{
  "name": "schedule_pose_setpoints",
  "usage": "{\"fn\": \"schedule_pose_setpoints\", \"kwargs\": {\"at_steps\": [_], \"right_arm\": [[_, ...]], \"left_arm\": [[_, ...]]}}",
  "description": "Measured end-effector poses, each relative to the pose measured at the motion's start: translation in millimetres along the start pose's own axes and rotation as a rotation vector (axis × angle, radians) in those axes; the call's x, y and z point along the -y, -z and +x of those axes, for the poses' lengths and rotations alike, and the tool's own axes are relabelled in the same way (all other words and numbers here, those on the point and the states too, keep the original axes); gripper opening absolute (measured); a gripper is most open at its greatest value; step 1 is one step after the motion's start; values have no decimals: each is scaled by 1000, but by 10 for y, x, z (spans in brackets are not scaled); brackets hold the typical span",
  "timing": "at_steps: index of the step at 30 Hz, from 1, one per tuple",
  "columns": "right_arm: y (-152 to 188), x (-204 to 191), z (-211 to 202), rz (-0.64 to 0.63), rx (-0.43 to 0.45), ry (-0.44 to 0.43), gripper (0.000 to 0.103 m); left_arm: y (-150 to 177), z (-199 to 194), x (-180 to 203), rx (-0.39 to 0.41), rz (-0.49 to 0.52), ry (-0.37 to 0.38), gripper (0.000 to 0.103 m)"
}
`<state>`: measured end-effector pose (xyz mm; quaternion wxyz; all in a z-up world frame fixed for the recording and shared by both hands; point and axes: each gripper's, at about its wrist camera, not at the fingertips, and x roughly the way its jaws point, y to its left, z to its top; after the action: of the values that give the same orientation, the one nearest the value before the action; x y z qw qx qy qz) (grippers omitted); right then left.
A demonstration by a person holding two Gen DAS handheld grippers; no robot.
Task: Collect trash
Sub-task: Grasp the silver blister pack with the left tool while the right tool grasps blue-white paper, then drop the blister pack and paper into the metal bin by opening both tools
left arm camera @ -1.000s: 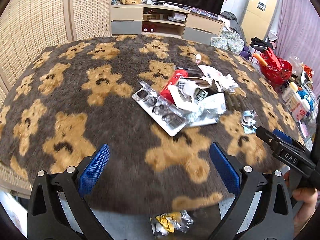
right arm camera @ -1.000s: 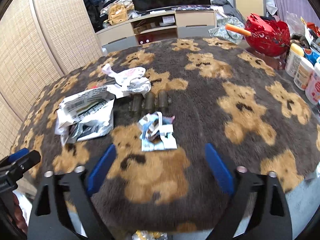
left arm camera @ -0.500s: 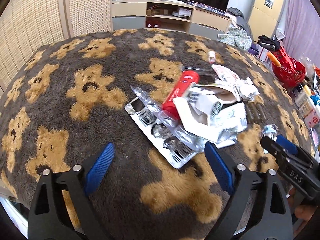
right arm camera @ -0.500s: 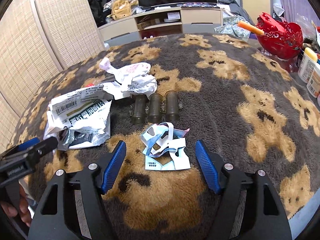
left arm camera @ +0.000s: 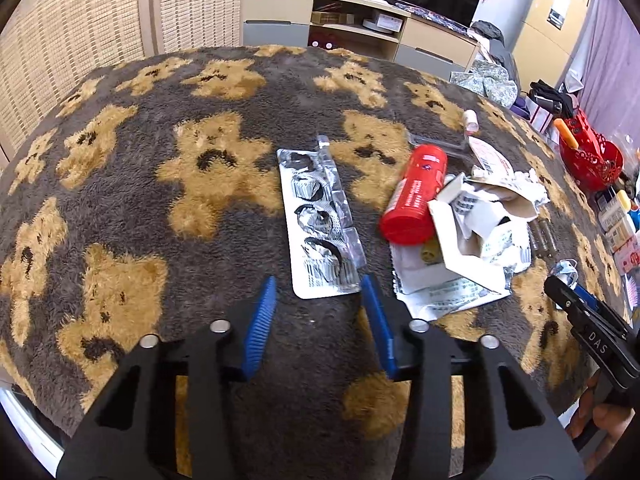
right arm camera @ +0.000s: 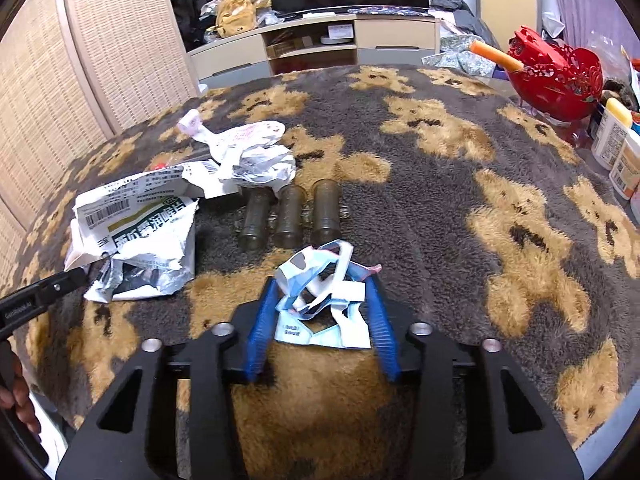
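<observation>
Trash lies on a teddy-bear blanket [left arm camera: 120, 184]. In the left wrist view, my left gripper [left arm camera: 318, 286] is open, its blue fingers either side of the near end of a silver blister pack [left arm camera: 318, 232]. A red tube [left arm camera: 418, 196] and torn white packaging [left arm camera: 476, 236] lie to its right. In the right wrist view, my right gripper [right arm camera: 322, 280] is open around a crumpled blue-and-white wrapper [right arm camera: 326, 300], which lies between the fingers. Three brown vials [right arm camera: 290, 214] lie just beyond it.
A torn printed bag [right arm camera: 136, 224] and crumpled white paper [right arm camera: 248, 152] lie left of the vials. A red basket [right arm camera: 554, 70] and bottles [right arm camera: 612, 136] stand at the right edge. A TV cabinet [left arm camera: 360, 28] is behind the table.
Both grippers moved forward and narrowed. The left now brackets the blister pack's near end; the right now has the blue-and-white wrapper between its fingers.
</observation>
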<state>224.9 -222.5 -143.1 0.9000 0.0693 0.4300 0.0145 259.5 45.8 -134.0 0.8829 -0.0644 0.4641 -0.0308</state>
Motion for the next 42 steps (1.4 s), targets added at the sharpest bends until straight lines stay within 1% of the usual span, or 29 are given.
{"fn": "schedule_pose_setpoints", "kwargs": {"at_steps": [1, 2, 3, 4, 6, 8, 9, 13, 16, 18, 19, 20, 21, 25, 29, 34, 39, 42], "right_arm": [[1, 3, 0, -2, 1, 8, 30], [2, 6, -2, -2, 2, 12, 28], [8, 14, -5, -1, 2, 14, 23], [9, 30, -7, 4, 1, 10, 21], [11, 46, -13, 9, -3, 1, 21], [13, 47, -23, 7, -7, -5, 21], [13, 46, -26, 8, -9, -8, 21], [3, 47, -43, 14, -13, -23, 21], [-4, 46, -35, 11, -16, -34, 21], [10, 49, -17, 5, -21, -34, 20], [15, 51, -13, 1, -19, -34, 20], [16, 52, -10, -4, -18, -35, 19], [15, 59, -11, -9, -19, -36, 18], [21, 122, -21, 0, -24, -46, 16], [51, 146, -88, 12, -36, -60, 15], [148, 90, -329, -8, -24, -96, 15], [322, 40, -614, 17, -9, -141, 15], [492, -58, -830, -7, 2, -161, 15]], "left_arm": [[-6, -2, -15, 1, -1, 4, 35], [-9, -3, -23, 2, -1, 7, 33], [-12, -3, -27, 4, -1, 8, 33], [-13, -3, -26, 6, 1, 8, 33], [-16, -3, -12, 7, 6, 2, 33], [-29, -20, 4, 18, 9, 0, 48], [-36, -47, 26, 35, 18, -1, 50], [-96, -88, 86, 70, 31, -5, 56], [-136, -39, 121, 67, 32, 7, 56], [-151, 26, 141, 57, 30, 14, 55], [-153, 48, 146, 53, 32, 20, 49], [-155, 82, 161, 45, 37, 25, 40], [-154, 104, 169, 39, 41, 27, 37], [-121, 115, 201, 45, 67, 17, 35], [-56, 20, 190, 47, 85, 12, 34], [157, -254, 215, 66, 127, 13, 33], [482, -611, 203, 82, 115, 38, 33], [650, -810, 232, 94, 122, 50, 33]]}}
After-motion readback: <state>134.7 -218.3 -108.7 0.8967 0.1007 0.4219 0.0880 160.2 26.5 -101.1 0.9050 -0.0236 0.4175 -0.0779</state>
